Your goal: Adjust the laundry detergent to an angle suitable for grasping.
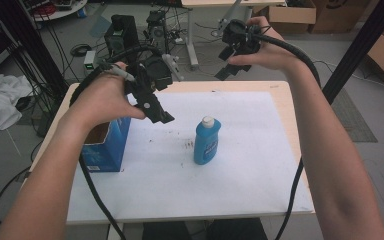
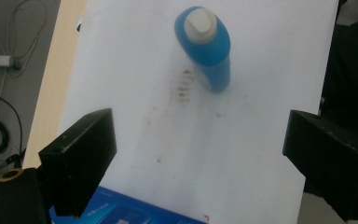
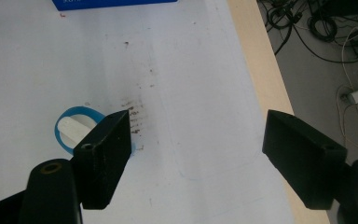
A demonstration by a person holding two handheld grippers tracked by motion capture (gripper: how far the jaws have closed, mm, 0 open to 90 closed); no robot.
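High view, left edge of desk: blue box (image 1: 102, 145), open top
Left gripper (image 1: 157, 112): held above box; jaws spread wide, nothing between
Desk middle: blue bottle (image 1: 207, 141) upright on white sheet (image 1: 250, 150)
Right gripper (image 1: 230, 62): raised beyond far edge; jaws spread, empty

bottle (image 1: 207, 141) mid-table, box (image 1: 105, 142) left

High view fixed above the person's side, facing forward and down over the white-papered wooden table (image 1: 280, 95), both gripper views raised, looking steeply down between wide black jaws, from opposite sides, all sharing the upright blue white-capped plastic bottle (image 1: 206, 141) (image 2: 204, 44) (image 3: 72, 127).
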